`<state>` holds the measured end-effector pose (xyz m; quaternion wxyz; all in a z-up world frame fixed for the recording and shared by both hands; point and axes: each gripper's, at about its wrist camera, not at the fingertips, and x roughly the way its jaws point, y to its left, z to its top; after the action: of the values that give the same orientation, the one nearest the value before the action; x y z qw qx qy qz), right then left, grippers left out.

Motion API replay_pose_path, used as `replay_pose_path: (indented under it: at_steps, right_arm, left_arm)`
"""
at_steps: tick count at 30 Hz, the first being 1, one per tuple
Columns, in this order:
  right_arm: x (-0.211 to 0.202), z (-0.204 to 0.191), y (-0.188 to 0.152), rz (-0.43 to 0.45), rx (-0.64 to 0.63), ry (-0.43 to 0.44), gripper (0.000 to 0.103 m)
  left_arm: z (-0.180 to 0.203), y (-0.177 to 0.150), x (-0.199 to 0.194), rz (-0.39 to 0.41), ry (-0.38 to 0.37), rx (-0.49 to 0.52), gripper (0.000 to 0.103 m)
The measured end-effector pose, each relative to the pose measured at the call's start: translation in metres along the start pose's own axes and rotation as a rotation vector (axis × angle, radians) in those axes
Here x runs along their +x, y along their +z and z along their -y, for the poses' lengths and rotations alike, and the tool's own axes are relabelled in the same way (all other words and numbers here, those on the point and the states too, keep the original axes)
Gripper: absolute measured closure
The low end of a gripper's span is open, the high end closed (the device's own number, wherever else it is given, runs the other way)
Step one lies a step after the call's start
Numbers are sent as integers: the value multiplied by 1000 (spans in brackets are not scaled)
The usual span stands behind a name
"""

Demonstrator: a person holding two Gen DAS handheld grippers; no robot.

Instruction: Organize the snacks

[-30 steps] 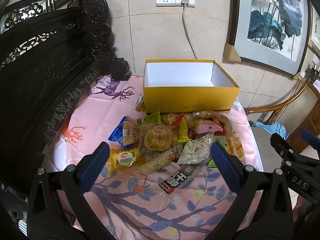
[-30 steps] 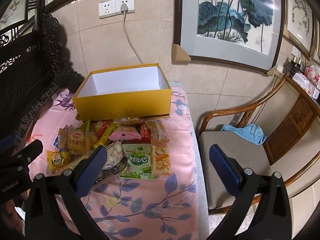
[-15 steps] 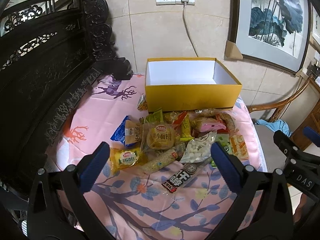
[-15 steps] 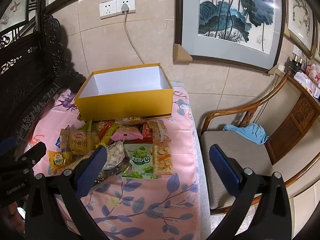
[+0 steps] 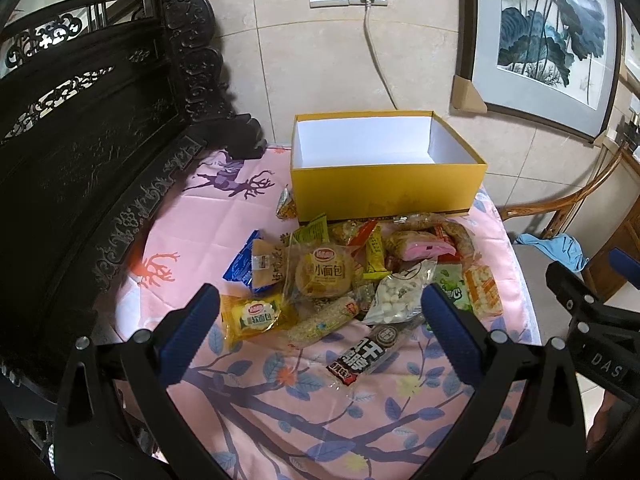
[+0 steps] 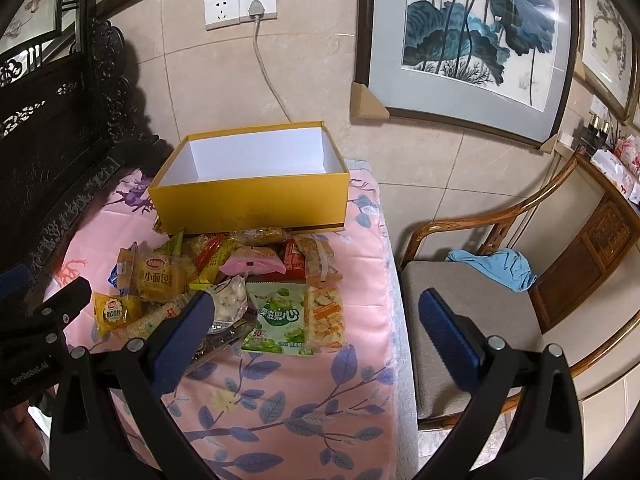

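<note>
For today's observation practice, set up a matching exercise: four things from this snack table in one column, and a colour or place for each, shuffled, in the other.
Things:
1. open box
2. jelly packet
3. cloth
4. plug

Descriptions:
A. light blue, on the chair seat
B. yellow outside, white inside
C. in the wall socket
D. green, at the pile's near edge

Pairs: 1-B, 2-D, 3-A, 4-C
</note>
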<state>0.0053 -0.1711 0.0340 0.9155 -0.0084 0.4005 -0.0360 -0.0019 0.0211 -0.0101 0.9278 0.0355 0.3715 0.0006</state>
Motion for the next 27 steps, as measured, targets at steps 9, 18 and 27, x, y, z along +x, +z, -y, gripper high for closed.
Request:
replay_pose_path:
  at_steps: [9, 18, 27]
  right_arm:
    - [1, 0, -3, 36, -15, -7, 36]
    - [30, -5, -10, -23, 37, 153, 103]
    - [71, -22, -11, -102, -101, 132, 103]
  left_arm:
    - [1, -4, 4, 10, -48, 3, 28]
    - [5, -12, 27, -32, -60, 21, 102]
    - [8, -10, 65, -84, -85, 52, 103]
